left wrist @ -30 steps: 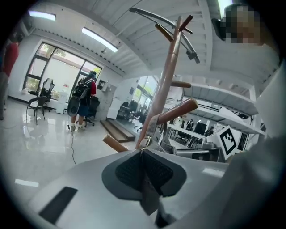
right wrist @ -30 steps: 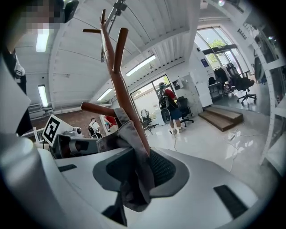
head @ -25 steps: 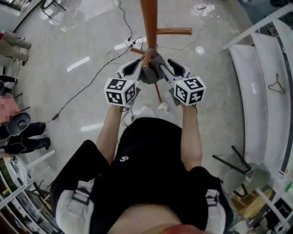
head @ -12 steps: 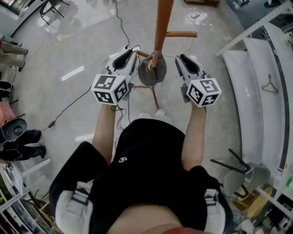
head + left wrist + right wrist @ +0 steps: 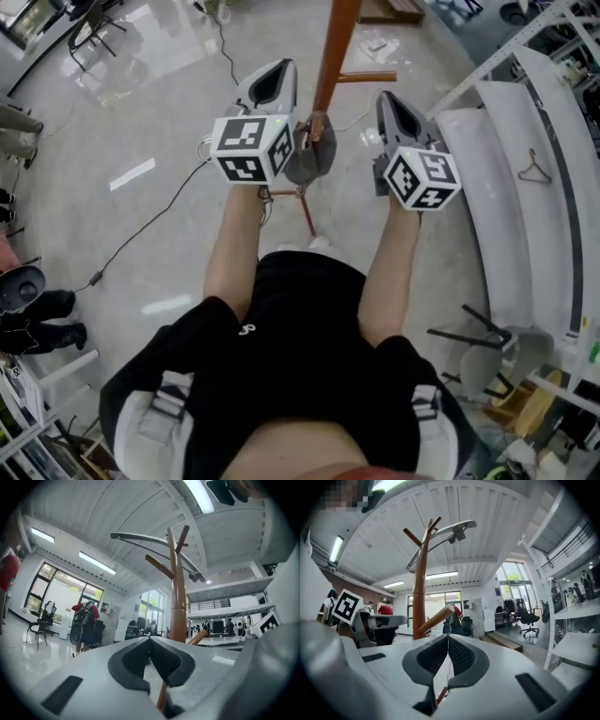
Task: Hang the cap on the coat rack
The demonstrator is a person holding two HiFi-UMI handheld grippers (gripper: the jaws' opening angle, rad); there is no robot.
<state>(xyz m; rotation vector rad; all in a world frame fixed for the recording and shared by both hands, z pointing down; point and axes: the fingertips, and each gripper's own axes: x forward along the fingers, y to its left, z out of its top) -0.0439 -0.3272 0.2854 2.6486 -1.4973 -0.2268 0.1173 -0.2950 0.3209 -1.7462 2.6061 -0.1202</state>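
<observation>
Your cap (image 5: 306,161) hangs from a low peg of the coat rack (image 5: 337,37), carried by the rack alone. Your left gripper (image 5: 274,75) and right gripper (image 5: 390,99) flank the pole, jaws pressed together, empty.

Bright, even indoor light with faint shadows. In the head view the glossy pale stone floor (image 5: 141,112) throws white glare patches at upper left. Both gripper views bend hard toward black, rounded corners. There the long white ceiling strip lamps (image 5: 200,494) and tall daylight windows (image 5: 61,592) blow out, while the brown wooden coat rack pole (image 5: 420,588) reads sharp.
</observation>
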